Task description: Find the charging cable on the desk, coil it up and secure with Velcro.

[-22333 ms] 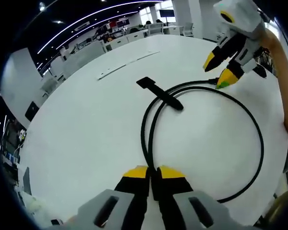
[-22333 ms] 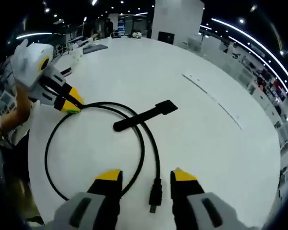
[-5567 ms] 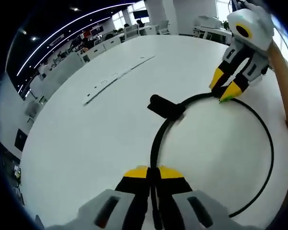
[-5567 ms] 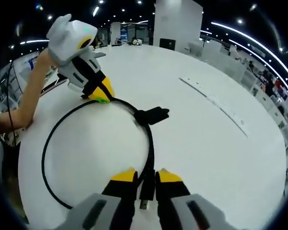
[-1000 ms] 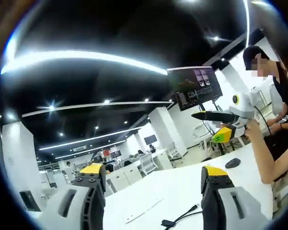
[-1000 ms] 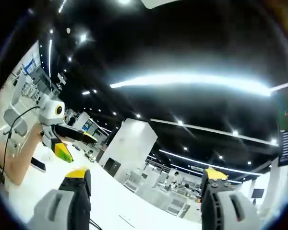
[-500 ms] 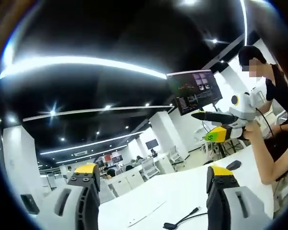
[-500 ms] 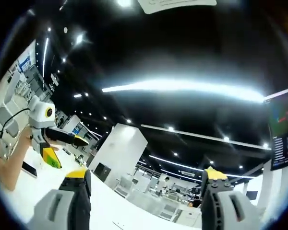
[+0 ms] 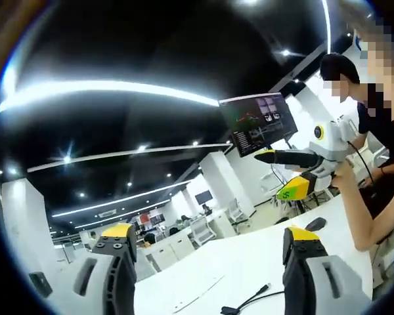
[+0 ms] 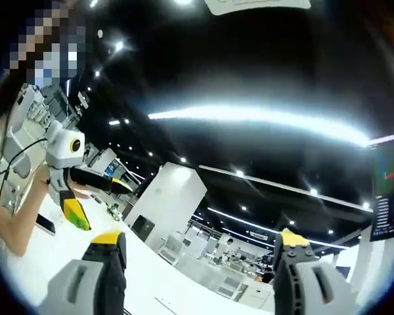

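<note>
Fingers of my left gripper (image 9: 210, 275) stand wide apart at the bottom of the left gripper view, yellow-tipped and holding nothing, lifted well clear of the white desk (image 9: 249, 259). Between and below them, low in that view, I can see the charging cable (image 9: 246, 302) lying on the desk, a short dark length with its plug end pointing away from me (its Velcro wrap is too small for me to make out).

My right gripper (image 10: 197, 272) is the same: fingers spread wide and empty, tilted up toward the ceiling in the right gripper view, with a strip of desk (image 10: 65, 252) below.

Farther off in the left gripper view, the right gripper (image 9: 290, 176) comes in from the right, held up in the air by a hand (image 9: 347, 172); its two fingers are splayed, one dark and level, one yellow-green and angled down. A small dark object (image 9: 315, 224) lies on the desk beneath it. In the right gripper view the left gripper (image 10: 95, 197) hangs at the left in the same raised pose.

Beyond that I see a hanging monitor (image 9: 257, 123), rows of chairs and desks (image 9: 177, 239), a white pillar (image 10: 171, 203), and long ceiling light strips (image 10: 262, 118).
</note>
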`<state>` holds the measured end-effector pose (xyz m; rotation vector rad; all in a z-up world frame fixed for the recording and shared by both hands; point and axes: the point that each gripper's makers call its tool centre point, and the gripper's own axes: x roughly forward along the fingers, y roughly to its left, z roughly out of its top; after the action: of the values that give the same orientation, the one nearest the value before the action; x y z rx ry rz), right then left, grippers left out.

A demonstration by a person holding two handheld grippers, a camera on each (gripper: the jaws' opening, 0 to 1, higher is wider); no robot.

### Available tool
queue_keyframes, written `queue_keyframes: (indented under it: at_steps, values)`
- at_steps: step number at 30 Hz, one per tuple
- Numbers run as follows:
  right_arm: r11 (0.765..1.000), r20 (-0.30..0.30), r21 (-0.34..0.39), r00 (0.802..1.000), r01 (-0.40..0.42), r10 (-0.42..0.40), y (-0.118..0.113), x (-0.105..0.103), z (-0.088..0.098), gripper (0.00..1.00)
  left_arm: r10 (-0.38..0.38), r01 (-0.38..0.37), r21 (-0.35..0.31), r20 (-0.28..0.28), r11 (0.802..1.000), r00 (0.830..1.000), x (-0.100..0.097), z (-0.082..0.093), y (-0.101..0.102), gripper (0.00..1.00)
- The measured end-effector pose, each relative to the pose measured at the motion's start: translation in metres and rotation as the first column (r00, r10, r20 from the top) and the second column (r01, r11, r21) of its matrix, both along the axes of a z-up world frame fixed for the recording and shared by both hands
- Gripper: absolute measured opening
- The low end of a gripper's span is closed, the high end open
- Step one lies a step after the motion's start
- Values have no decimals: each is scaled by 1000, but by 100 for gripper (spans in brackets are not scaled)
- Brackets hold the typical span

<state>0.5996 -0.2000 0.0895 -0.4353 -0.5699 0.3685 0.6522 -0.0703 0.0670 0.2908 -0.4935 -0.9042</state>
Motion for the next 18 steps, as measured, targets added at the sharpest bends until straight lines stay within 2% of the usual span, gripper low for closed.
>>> queue_keyframes:
  at_steps: [2, 5, 6, 7, 12, 16, 18]
  values:
    - [999, 24, 36, 999, -25, 25, 1, -7, 4, 94, 9, -9, -22, -2, 1000, 1000, 1, 3, 2, 92]
    - [992, 83, 109, 995, -59, 50, -2, -20, 15, 95, 44, -42, -96, 18, 994, 999, -1, 16, 17, 91]
    - [983, 112, 166, 992, -73, 55, -9, -28, 22, 95, 56, -53, -120, 25, 991, 998, -1, 20, 22, 91]
    - [981, 127, 177, 991, -75, 53, -13, -31, 24, 95, 57, -52, -139, 29, 989, 998, -3, 23, 28, 91]
    - [968, 145, 238, 989, -76, 42, -21, -44, 29, 95, 65, -64, -84, 10, 994, 998, 0, 14, 38, 91]
    - [966, 152, 244, 987, -79, 43, -16, -53, 30, 95, 91, -90, -87, 1, 992, 996, 5, 14, 44, 91]
    - [970, 152, 231, 987, -80, 45, -10, -54, 29, 95, 86, -84, -82, 14, 993, 996, 4, 15, 44, 91]
